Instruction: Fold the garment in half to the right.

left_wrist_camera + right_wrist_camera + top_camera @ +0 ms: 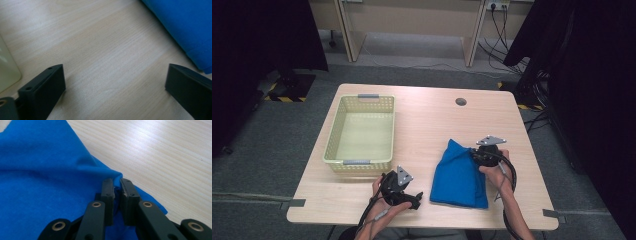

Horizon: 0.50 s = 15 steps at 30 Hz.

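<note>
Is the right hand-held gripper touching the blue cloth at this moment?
Touching. In the right gripper view the right hand-held gripper has its jaws pinched shut on a raised fold at the edge of the blue cloth.

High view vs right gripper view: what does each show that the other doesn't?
High view alone: the basket at the table's left, the left gripper open above bare table, the cable hole, and the floor. Right gripper view alone: the close-up pinch, the right gripper shut on a raised fold at the edge of the cloth. Shared: blue cloth, right gripper, wood tabletop.
</note>
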Motion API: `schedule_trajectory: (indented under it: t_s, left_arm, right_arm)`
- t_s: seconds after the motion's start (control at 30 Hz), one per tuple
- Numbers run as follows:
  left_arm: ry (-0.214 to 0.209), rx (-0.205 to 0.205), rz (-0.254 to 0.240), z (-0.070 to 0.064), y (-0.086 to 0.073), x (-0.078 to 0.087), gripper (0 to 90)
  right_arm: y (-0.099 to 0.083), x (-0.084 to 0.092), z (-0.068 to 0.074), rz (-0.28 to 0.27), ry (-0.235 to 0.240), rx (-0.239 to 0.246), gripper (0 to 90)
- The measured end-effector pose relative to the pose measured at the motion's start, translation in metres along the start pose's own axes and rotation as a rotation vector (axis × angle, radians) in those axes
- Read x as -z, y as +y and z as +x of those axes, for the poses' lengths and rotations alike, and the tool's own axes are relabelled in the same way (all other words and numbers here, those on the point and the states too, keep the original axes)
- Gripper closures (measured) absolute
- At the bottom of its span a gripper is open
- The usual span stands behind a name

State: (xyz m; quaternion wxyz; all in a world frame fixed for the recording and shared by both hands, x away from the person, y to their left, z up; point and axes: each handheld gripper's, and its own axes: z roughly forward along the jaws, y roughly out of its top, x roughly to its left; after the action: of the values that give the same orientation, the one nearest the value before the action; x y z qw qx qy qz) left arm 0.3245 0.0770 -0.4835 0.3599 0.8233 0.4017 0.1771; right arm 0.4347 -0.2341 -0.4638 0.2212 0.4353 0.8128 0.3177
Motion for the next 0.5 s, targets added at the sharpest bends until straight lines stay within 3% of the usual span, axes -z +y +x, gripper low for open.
schedule_trajectory:
  t_s: [0.07,0.13,0.27,0.4,0.47,0.5]
  left_arm:
    - [0.008,0.000,-0.035,-0.003,0.002,0.000,4.5]
    - [-0.016,0.029,-0.065,-0.006,0.008,-0.002,4.1]
    - [-0.030,0.042,-0.096,-0.017,0.023,-0.010,3.3]
    - [-0.010,-0.006,-0.043,-0.029,0.031,-0.025,3.8]
    - [-0.022,-0.003,0.000,-0.031,0.028,-0.029,3.4]
    - [-0.024,-0.001,-0.004,-0.033,0.027,-0.028,3.4]
  right_arm:
    - [0.001,0.001,-0.002,-0.009,0.009,-0.015,81.7]
    - [0.001,0.004,-0.002,-0.022,0.010,-0.018,81.8]
    - [0.007,0.013,0.000,-0.050,0.008,0.003,81.9]
    - [0.013,0.035,0.001,-0.105,0.009,0.013,82.1]
    - [0.012,0.044,-0.001,-0.119,0.010,0.010,82.2]
    - [0.011,0.047,-0.002,-0.122,0.011,0.011,82.2]
